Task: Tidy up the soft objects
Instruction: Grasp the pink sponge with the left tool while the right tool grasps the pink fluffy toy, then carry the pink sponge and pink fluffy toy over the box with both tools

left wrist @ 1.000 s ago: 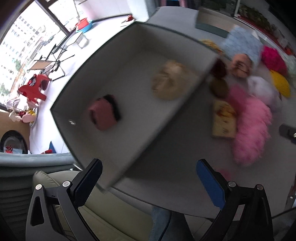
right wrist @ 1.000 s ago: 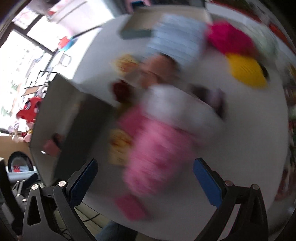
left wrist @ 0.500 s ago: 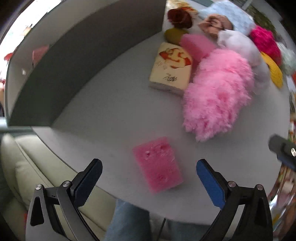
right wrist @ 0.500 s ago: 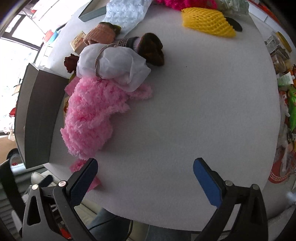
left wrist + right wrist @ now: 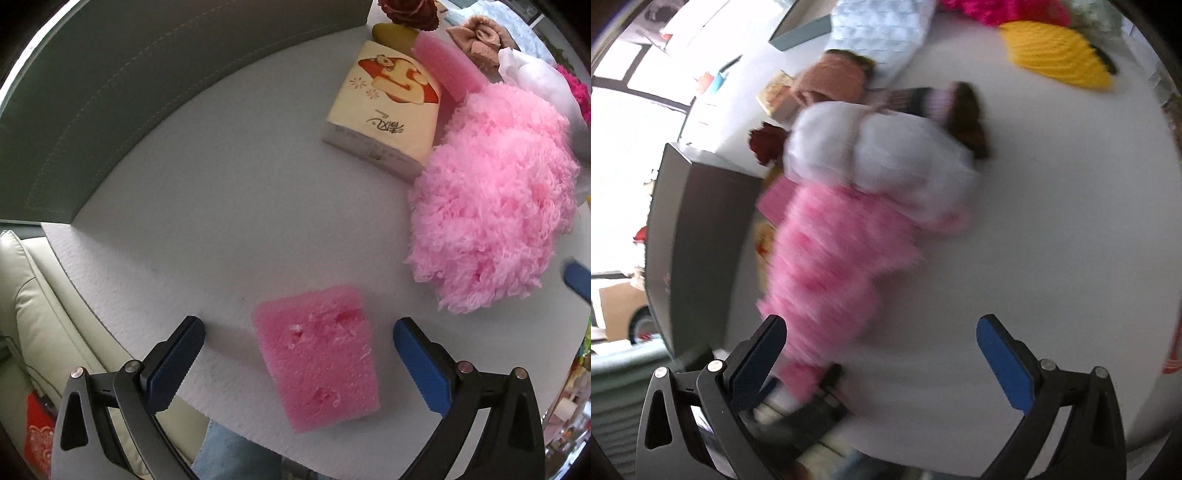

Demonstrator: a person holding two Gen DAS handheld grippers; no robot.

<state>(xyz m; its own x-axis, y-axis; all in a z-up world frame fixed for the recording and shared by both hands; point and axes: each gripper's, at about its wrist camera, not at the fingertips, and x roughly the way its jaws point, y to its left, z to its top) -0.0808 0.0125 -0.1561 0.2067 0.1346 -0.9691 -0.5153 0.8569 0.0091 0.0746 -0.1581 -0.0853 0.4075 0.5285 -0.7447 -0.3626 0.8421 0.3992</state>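
We see the pink sponge (image 5: pixel 317 354) lying on the white table (image 5: pixel 221 221) at lower centre, between the spread fingers of the left gripper (image 5: pixel 297 350), while the right gripper (image 5: pixel 879 343) also stands released.

Sponge (image 5: pixel 317 354) before tissue pack (image 5: pixel 384 110)

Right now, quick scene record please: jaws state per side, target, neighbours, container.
left gripper: jaws open, straddling the sponge, not touching it
right gripper: jaws open, empty, view blurred
sponge: pink, flat on the table near its front edge
fluffy item: pink, right of the sponge, apart from it
tissue pack: beside the fluffy item
box: grey wall at left, inside not visible
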